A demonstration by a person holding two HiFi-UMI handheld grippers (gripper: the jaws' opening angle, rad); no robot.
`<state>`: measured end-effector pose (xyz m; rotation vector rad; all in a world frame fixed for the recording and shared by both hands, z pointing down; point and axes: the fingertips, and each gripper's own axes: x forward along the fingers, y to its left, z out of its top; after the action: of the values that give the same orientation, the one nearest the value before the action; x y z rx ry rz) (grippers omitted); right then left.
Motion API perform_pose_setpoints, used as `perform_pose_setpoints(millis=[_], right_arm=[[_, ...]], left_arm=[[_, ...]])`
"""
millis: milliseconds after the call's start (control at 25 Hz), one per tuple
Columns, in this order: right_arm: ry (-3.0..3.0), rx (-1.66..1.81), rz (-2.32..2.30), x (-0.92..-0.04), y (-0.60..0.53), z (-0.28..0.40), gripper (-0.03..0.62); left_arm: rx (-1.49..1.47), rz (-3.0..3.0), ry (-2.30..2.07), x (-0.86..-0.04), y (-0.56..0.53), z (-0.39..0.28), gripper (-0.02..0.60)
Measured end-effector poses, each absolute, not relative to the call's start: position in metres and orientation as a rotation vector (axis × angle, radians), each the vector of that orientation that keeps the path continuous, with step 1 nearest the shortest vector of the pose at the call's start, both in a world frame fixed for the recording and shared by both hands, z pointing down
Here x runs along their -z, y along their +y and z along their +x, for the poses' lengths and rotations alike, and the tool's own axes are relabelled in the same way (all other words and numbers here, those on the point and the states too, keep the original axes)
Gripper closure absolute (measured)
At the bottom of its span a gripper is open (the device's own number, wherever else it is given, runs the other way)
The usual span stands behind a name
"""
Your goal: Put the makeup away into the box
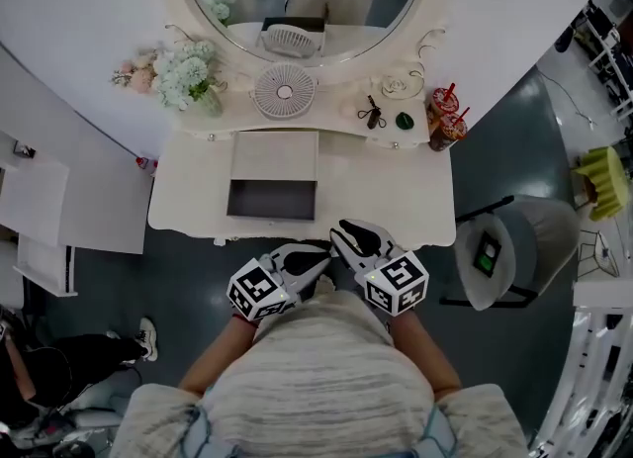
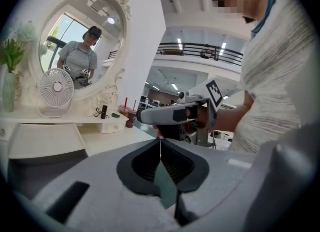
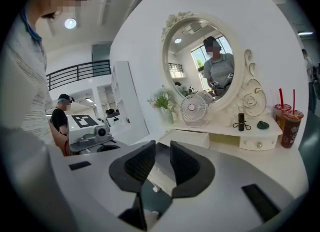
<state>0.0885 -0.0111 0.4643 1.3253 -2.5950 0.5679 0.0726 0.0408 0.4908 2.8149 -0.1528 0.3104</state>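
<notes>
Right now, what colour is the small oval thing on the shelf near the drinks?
The small oval thing is dark green, clearest in the right gripper view.

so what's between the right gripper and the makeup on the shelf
Head view: only bare tabletop between right gripper and makeup; the box sits left of that line.

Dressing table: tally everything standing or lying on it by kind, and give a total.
Fan: 1
Flower bouquet: 1
Drink cups: 2
Open box: 1
Dark tube: 1
Black looped tool: 1
Green item: 1
Total: 8
</notes>
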Motion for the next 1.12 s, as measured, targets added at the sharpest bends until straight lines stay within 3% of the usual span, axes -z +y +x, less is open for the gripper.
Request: perform_pose_setpoints(millis=[1120], right_arm=[[-2.549,-0.595,1.284,-0.487,-0.051,0.092,0.531]], left_arm=[[-0.280,2.746,-0.232,-0.503,0.002,0.067,0.568]])
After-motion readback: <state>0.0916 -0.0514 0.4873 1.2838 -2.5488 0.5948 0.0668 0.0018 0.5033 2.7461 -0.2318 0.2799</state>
